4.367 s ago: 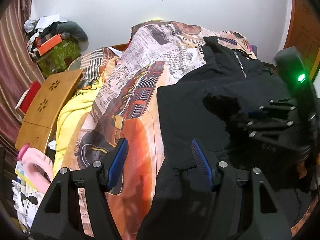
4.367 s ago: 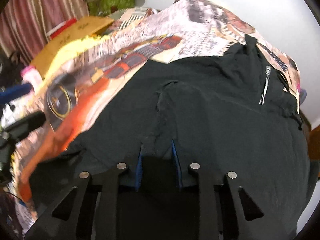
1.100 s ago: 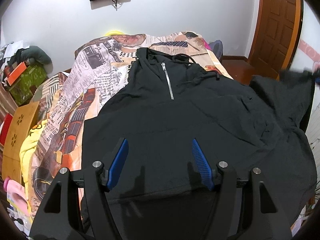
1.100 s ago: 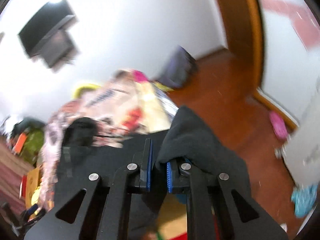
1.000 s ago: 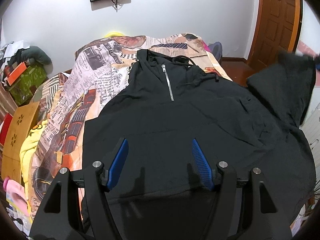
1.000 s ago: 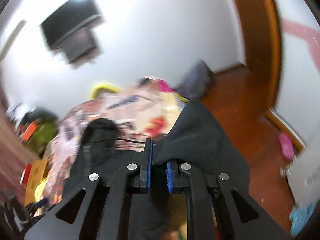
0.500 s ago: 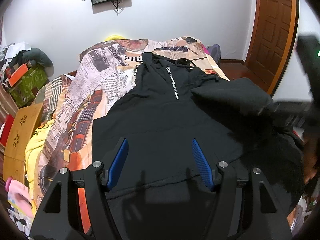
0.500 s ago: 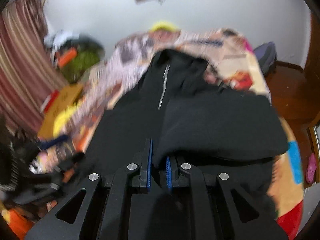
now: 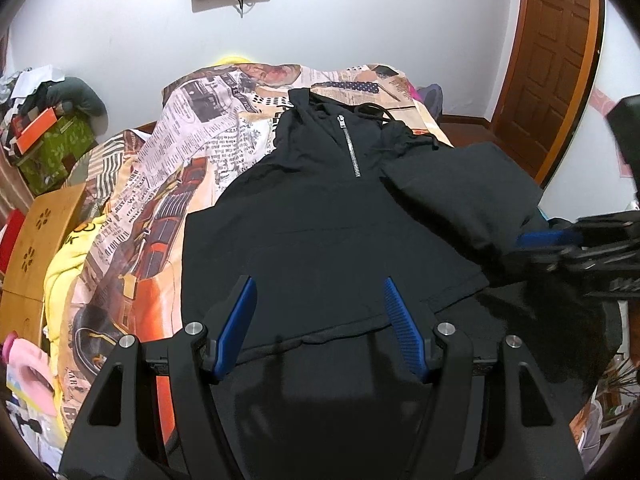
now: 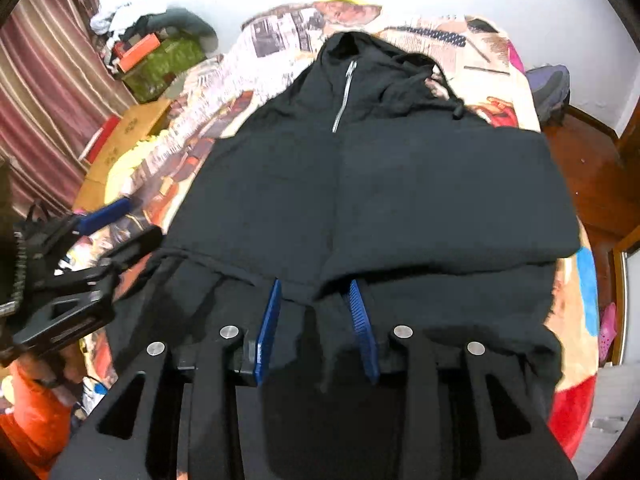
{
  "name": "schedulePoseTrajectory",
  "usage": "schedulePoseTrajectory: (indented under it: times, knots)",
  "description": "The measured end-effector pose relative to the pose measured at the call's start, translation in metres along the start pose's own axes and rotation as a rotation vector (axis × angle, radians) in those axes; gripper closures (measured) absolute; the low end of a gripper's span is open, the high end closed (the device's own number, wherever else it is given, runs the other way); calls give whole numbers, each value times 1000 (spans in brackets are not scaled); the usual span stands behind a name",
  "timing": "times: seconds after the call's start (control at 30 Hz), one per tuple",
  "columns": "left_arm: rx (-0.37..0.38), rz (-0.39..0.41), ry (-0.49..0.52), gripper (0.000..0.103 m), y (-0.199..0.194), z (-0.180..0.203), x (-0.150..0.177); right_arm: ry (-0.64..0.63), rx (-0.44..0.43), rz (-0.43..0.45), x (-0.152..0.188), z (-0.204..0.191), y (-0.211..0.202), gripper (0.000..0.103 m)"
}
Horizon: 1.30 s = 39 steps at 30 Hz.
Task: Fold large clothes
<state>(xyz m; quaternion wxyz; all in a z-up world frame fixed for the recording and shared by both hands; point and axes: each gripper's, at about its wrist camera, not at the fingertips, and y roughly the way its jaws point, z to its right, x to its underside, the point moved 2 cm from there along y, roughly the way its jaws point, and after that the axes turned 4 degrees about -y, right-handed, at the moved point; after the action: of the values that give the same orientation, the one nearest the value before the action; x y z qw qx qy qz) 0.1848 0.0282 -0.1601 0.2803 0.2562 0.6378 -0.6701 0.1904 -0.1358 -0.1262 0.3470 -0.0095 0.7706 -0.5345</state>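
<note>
Across the bed's printed blanket (image 9: 200, 148) the black hoodie (image 10: 304, 184) lay; its right-side sleeve (image 10: 460, 200), earlier lifted, was now folded over the body. Right gripper (image 10: 316, 332) was opening around the cuff; left gripper (image 9: 320, 324) hovered wide, empty.

Black hoodie (image 9: 320, 216) w/ silver zip (image 9: 349, 145); bedsheet (image 9: 192, 152) newspaper-print w/ orange car; hand-held gripper pads (image 10: 269, 332) blue.

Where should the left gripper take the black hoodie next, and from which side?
Probably the hoodie's side edge on the printed bedspread, near the hem. Bring the open left gripper in from the bedspread side: that edge lies flat and exposed. The far side is folded over, where the right gripper is opening with cloth between its jaws.
</note>
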Motion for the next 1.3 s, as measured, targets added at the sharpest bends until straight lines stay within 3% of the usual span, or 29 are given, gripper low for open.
schedulePoseTrajectory:
  times: [0.2,0.33,0.5,0.63,0.83,0.87,0.93,1.0,1.17,1.3]
  knots:
    - [1,8,3,38,-2,3,-1,16,89,133,-2,14,-39,56]
    - [6,11,-2,38,-3,4,-2,151,94,191,-6,43,-44,53]
    - [15,15,-8,38,-4,3,-2,409,72,184,-6,87,-23,53]
    - [15,13,-15,38,-3,0,-1,560,-25,131,-1,108,11,53]
    - [14,3,-47,38,2,-10,1,634,-41,149,-3,117,35,53]
    - [12,3,-51,38,2,-11,1,637,-29,156,-5,117,36,54]
    - [8,6,-54,38,2,-14,0,612,5,175,-9,116,33,83]
    - [2,16,-55,38,-1,-17,1,559,29,195,-14,114,24,91]
    - [-7,31,-75,38,-4,-29,-1,354,84,297,-48,70,-8,93]
    - [-14,48,-101,38,-10,-42,-2,201,51,338,-78,26,-22,94]
